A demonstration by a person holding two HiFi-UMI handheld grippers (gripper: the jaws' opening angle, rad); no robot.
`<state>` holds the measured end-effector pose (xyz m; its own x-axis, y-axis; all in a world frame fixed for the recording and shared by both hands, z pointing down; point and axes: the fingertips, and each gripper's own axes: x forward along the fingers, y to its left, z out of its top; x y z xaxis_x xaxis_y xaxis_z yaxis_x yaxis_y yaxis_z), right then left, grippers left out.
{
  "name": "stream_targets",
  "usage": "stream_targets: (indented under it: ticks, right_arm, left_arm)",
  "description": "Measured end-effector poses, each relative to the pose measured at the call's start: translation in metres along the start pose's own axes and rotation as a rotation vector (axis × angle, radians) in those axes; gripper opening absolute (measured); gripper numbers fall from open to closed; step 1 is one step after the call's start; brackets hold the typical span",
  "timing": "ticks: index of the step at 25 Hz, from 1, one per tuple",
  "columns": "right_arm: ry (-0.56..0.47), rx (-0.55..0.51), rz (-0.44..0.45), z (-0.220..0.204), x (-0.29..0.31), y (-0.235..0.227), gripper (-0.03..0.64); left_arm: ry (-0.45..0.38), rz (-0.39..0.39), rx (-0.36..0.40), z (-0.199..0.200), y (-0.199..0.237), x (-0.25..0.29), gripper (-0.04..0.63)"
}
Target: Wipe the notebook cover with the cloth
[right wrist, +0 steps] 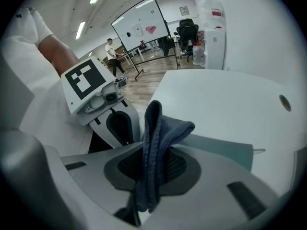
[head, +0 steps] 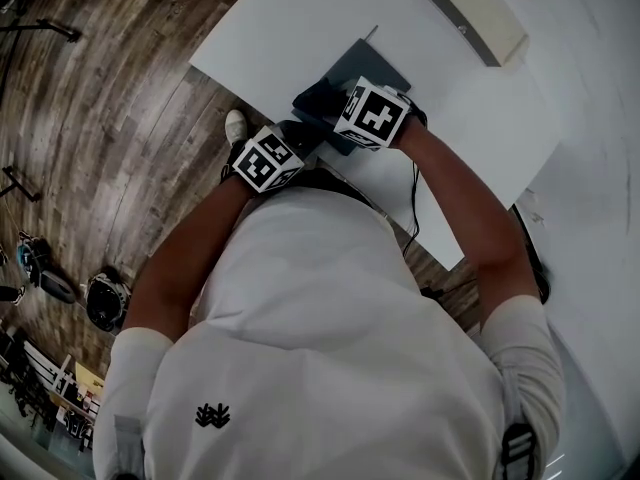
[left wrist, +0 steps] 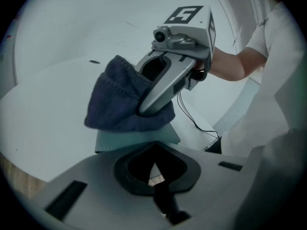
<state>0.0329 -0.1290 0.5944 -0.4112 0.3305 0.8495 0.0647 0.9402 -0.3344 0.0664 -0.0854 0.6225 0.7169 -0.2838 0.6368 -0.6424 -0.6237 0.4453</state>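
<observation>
Notebook (left wrist: 136,139) under the cloth (left wrist: 120,99) we pinch in our right gripper (left wrist: 146,110); left gripper (left wrist: 156,178) closed, seemingly empty.

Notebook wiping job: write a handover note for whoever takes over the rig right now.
Right gripper: shut on the dark blue cloth, which rests on the grey-green notebook.
Left gripper: jaws together, apparently empty, at the notebook's near edge.
Notebook lies closed on the white table.
Done: cloth gripped and on the cover.
Left: wipe across the cover; how much is wiped so far cannot be told.
</observation>
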Motion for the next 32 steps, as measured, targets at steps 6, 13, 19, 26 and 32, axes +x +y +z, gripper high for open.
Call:
stream_targets:
  ticks: [6,13,19,26,32]
  right_arm:
    - [0.006,0.011,0.063,0.003,0.018,0.006,0.06]
    - [0.005,0.069,0.067,-0.002,0.01,-0.025,0.061]
    - [0.021,0.113,0.01,-0.008,-0.012,-0.071,0.061]
    - [0.056,0.163,-0.05,-0.023,-0.035,-0.12,0.061]
    - [0.106,0.16,-0.112,-0.03,-0.05,-0.152,0.061]
  left_arm:
    - [0.004,0.002,0.004,0.002,0.0,0.006,0.0]
    - [0.01,0.007,0.019,0.0,0.0,0.005,0.0]
    - [0.016,0.009,0.031,0.0,0.001,0.001,0.0]
    - [0.021,0.02,0.056,-0.003,0.0,0.003,0.0]
    - [0.012,0.03,0.072,-0.003,0.001,0.002,0.0]
